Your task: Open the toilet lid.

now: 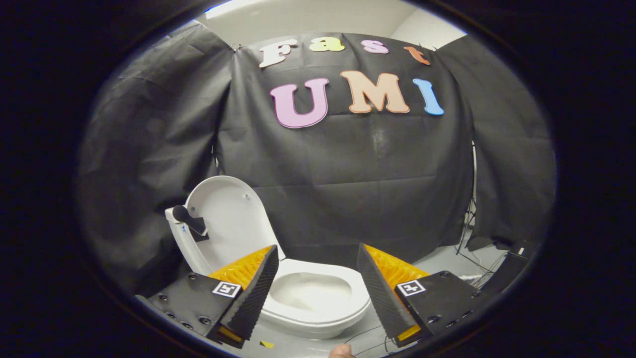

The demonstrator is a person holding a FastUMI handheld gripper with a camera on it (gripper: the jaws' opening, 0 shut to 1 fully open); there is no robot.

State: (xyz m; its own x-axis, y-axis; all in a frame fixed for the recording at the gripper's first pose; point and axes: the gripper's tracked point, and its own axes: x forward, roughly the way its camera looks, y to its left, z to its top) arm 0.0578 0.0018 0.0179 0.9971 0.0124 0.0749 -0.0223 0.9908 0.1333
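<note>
White toilet lid (226, 219) stands raised — hand-held gripper (316, 271) wide open, empty.

White toilet lid (226, 219), orange-and-black ribbed tool (316, 268), black cloth wall (348, 174)

Open gap between fingers (258, 288) — toilet (313, 298) beyond

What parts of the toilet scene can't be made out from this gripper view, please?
- Toilet seat: its near sides are hidden behind the open gripper's fingers.
- Toilet base and floor contact: hidden beneath the bowl and the fingers.
- Black handle on the raised lid: how it is fastened is too small to tell.
- Cables by the cloth wall: too thin and dark to trace.
</note>
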